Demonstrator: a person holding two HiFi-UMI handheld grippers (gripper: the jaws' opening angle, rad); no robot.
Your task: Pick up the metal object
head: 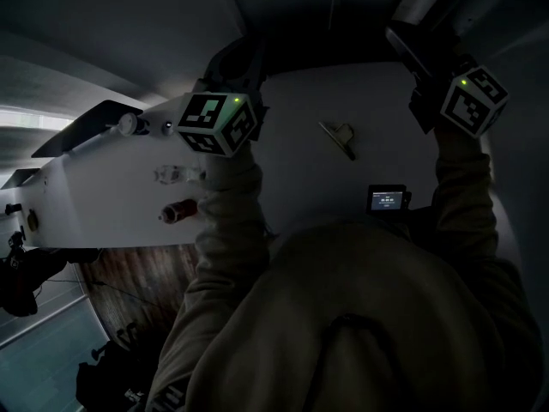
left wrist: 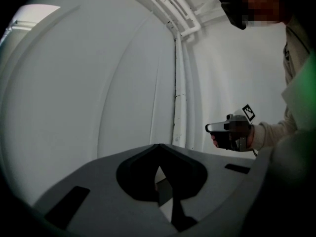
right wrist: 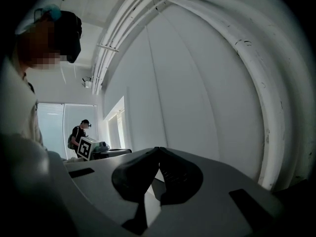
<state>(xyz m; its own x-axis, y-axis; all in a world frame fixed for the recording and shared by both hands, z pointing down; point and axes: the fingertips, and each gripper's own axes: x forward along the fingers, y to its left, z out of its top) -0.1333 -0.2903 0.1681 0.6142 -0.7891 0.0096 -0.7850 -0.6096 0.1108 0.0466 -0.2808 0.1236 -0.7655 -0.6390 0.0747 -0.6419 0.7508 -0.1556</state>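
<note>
Left tool [left wrist: 159,146]: I hold it raised, well above the white surface [head: 300,170]. Its jaws point at a bare white wall with vertical pipes [left wrist: 178,83]. The jaws are closed, tips meeting, and nothing sits between them. In the head view its marker cube [head: 219,120] shows a green light and stands over the surface's left part.

Items on the surface, left part: a small clear item [head: 176,174] lies beside my left sleeve. A red cylinder [head: 178,210] lies just below it, near the front edge. I cannot identify either one more closely in this dim view.

Metal object [head: 339,136]: it lies flat on the surface at a slant, between my two arms as the head view shows them. It is well apart from both tools and nothing touches it.

Small screen device [head: 388,198]: it stands near the front edge, to the right of the metal object and close to my right sleeve. Its display is lit.

Right tool [right wrist: 158,148]: I hold it raised too, at the right edge of the surface. Its jaws point at a white wall and ceiling pipes [right wrist: 256,58]. The jaws are closed, tip against tip, and they hold nothing. A second person [right wrist: 79,132] stands by a window in the far background.
</note>
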